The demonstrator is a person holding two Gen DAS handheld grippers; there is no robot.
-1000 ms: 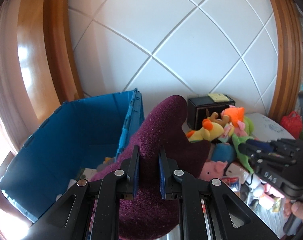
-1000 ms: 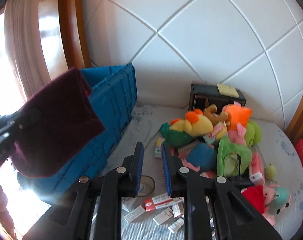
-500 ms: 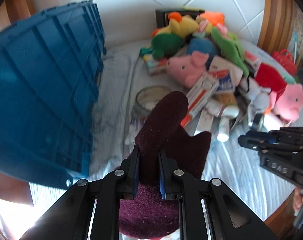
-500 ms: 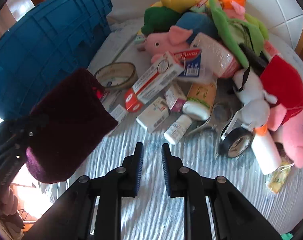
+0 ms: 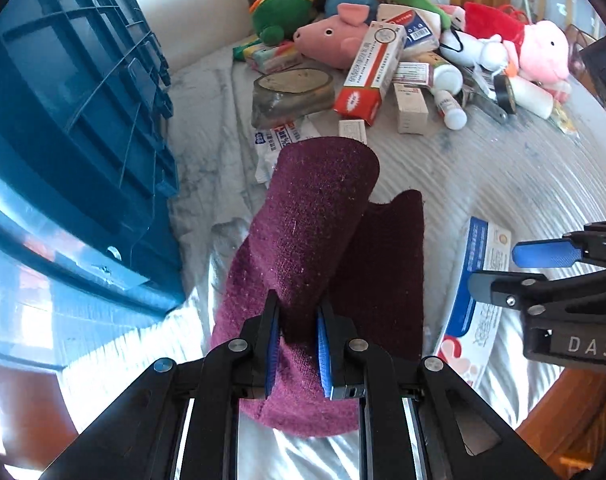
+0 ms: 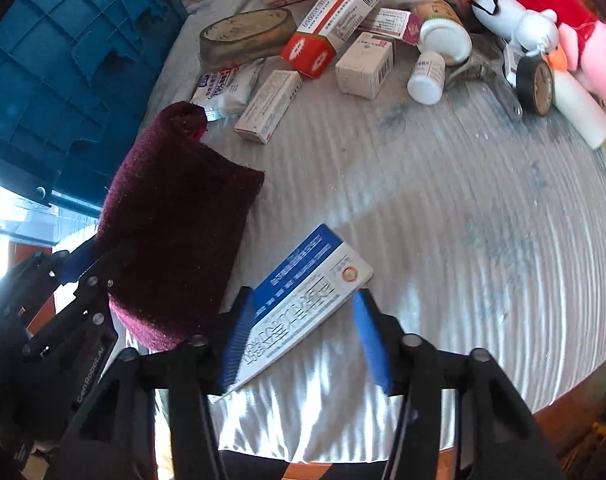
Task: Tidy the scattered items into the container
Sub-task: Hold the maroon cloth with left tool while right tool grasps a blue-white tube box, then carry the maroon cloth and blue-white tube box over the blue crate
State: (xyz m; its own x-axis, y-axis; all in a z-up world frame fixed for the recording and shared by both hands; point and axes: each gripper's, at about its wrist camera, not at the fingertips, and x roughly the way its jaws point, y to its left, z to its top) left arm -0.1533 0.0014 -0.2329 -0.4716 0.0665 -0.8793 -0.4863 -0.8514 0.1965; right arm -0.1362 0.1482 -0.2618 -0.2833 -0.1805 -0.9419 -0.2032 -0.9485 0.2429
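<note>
Blue crate (image 5: 75, 128) sat at the left edge of the striped bed cover (image 6: 463, 208), toys and boxes piled at the far end. Left hand-held gripper (image 5: 297, 350) was clenched on a maroon cloth (image 5: 315, 232). Right hand-held gripper (image 6: 303, 340) was opening, a blue-and-white box (image 6: 303, 300) lying between its jaws.

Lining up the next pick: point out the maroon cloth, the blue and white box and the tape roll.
maroon cloth (image 5: 315, 220), left wrist view, upper folded face.
blue and white box (image 6: 303, 300), right wrist view, printed top face.
tape roll (image 5: 291, 94), left wrist view, side wall.
</note>
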